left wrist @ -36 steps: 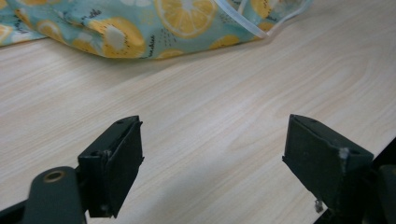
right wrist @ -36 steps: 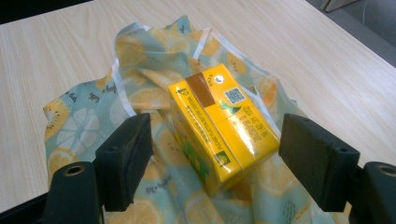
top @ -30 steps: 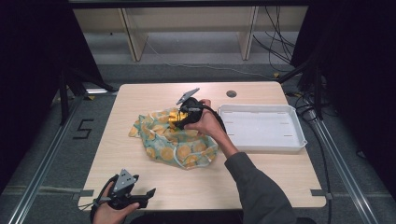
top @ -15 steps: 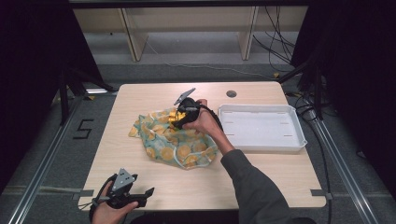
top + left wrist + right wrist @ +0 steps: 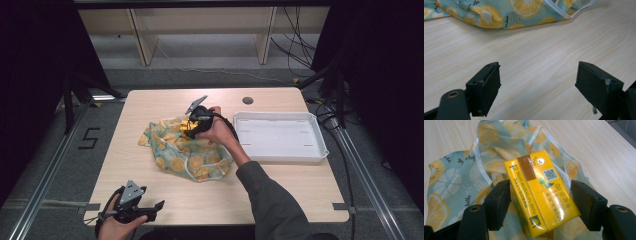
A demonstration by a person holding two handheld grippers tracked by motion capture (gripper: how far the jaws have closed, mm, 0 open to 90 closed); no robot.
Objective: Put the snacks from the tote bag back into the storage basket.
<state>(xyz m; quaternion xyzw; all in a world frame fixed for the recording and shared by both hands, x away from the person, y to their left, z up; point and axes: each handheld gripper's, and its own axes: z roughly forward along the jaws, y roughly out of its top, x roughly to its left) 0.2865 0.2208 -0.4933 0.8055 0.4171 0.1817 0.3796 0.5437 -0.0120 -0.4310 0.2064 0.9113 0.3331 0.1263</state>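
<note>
Between the right gripper's point(image 5: 540, 207) jaws a yellow carton point(image 5: 541, 195) is clamped; it should be held squarely, clear of the cloth point(image 5: 456, 185) beneath. Left gripper point(image 5: 537, 87) jaws are spread, empty.

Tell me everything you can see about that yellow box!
The yellow box is a small carton with a shiny, smooth wrapping. It has a brown strip, a square code, a green bow mark and printed black lettering. It sits tilted between the black jaws of the right tool, over the lemon-patterned cloth on the wooden table. The left jaw presses its side.
</note>
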